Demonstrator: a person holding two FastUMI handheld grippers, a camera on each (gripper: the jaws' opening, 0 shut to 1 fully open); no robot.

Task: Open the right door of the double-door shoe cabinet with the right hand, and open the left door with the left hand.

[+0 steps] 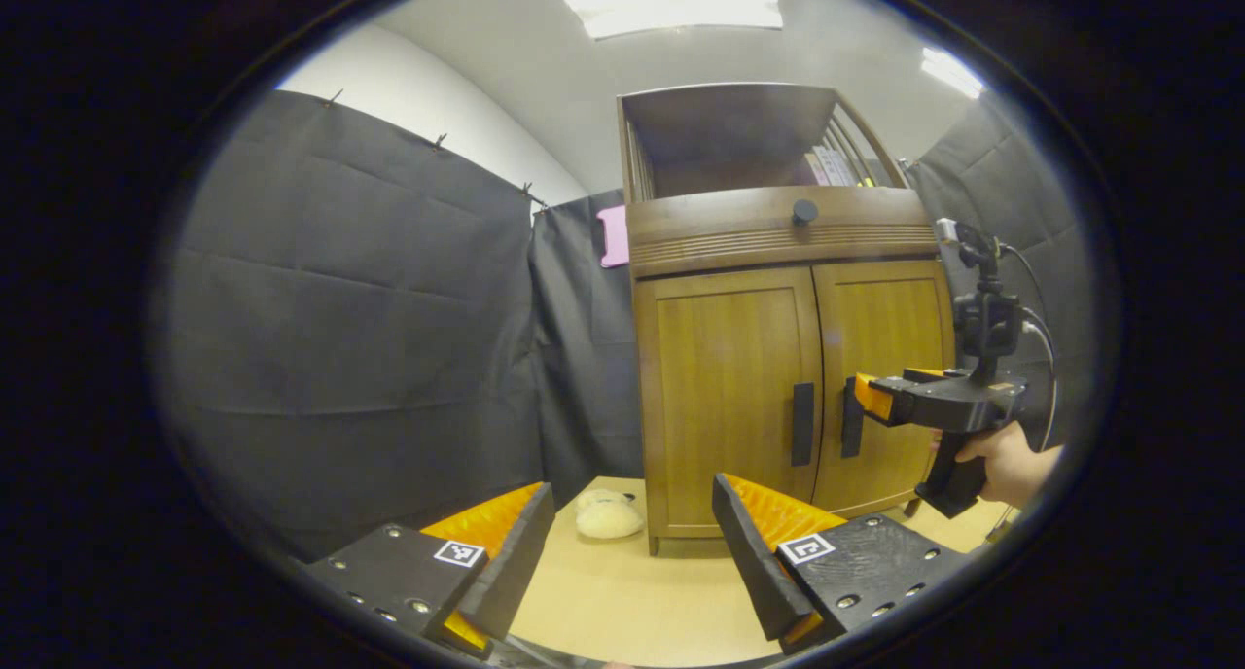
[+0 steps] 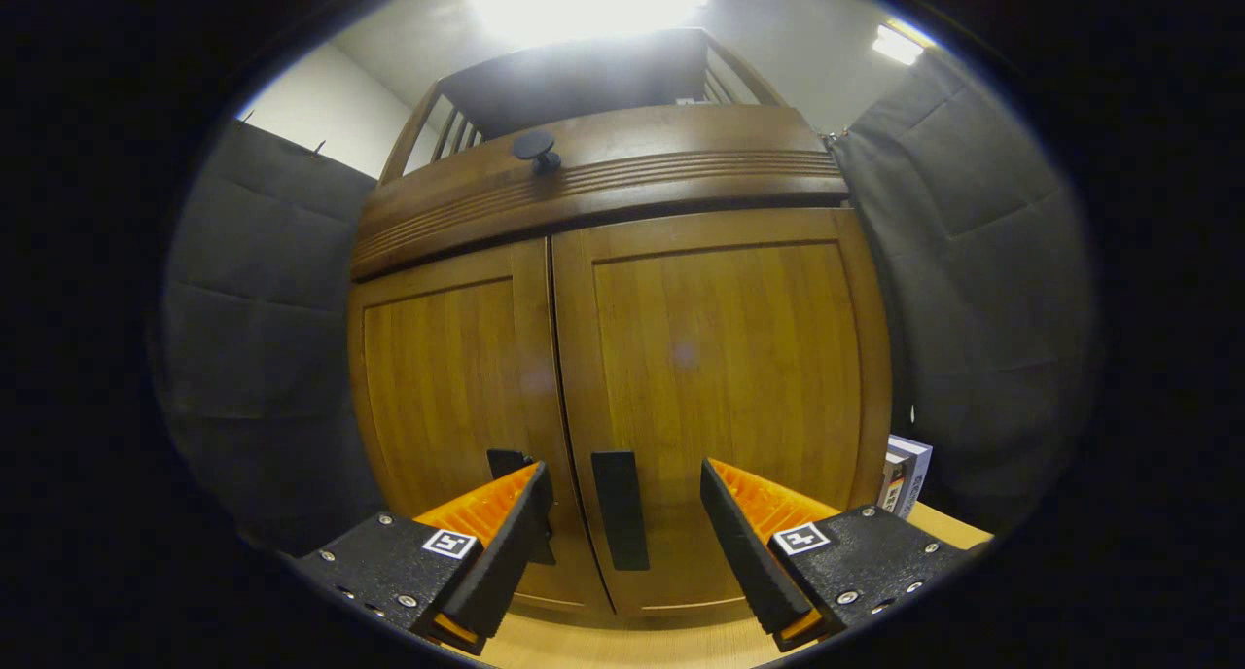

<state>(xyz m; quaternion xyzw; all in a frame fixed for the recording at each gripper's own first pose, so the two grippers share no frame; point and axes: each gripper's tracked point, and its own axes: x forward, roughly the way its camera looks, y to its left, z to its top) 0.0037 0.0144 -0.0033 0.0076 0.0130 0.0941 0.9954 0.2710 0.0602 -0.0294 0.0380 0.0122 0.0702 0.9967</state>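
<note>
Handle (image 2: 620, 510) of the right door (image 2: 720, 397), a flat black vertical bar, stands between the right gripper (image 2: 622, 543)'s spread jaws, which grip nothing; whether a pad touches it I cannot tell. In the left gripper view that gripper's tip sits just at this handle, held by a hand (image 1: 1012, 460). The left gripper (image 1: 632, 543) hangs well back from the shoe cabinet (image 1: 778, 358), jaws wide and bare, with the left door (image 1: 725, 397) and its own black bar (image 1: 802, 423) ahead. Both doors are closed, of warm smooth wood with framed panels under a ribbed drawer front bearing a round black knob (image 1: 804, 211). The slatted open shelf on top holds book-like items (image 1: 832, 166). A pale fluffy thing (image 1: 608, 515) lies on the light wooden floor (image 1: 622, 591) beside the cabinet.
</note>
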